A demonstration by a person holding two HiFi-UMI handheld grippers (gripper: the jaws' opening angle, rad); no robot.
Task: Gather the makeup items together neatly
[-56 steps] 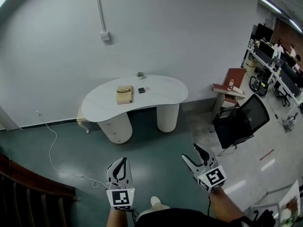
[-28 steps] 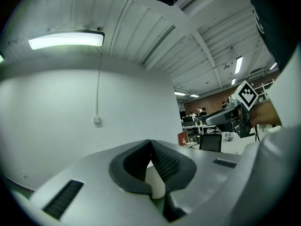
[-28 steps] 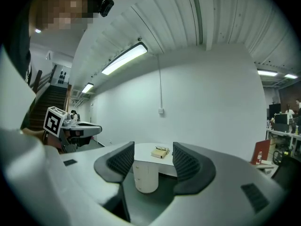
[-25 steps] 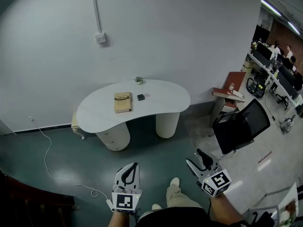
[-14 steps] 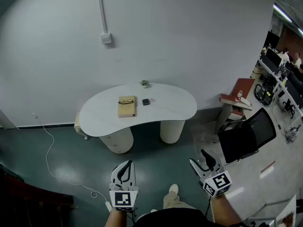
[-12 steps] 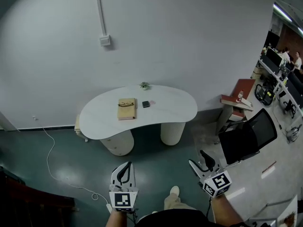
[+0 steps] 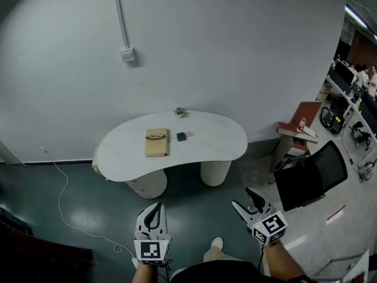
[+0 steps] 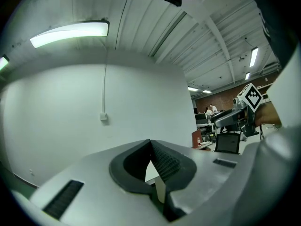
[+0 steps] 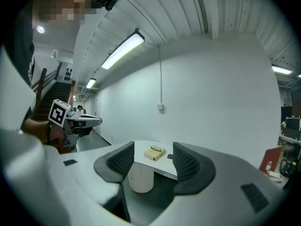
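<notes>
Well ahead stands a white kidney-shaped table. On it lie a tan notebook with glasses, a small dark compact, a tiny pink item and a small green thing at the back edge. My left gripper is low in the head view, far short of the table, shut and empty; its pads meet in the left gripper view. My right gripper is open and empty. Between its jaws I see the table, the notebook and the compact.
A black office chair and a red stand with books are to the table's right. A white cable trails over the green floor at left. A dark staircase fills the lower left corner. Office desks line the far right.
Both grippers and the head have been carried forward across the floor toward the table, which now sits slightly lower and nearer in the head view. Neither gripper's jaws have changed.
</notes>
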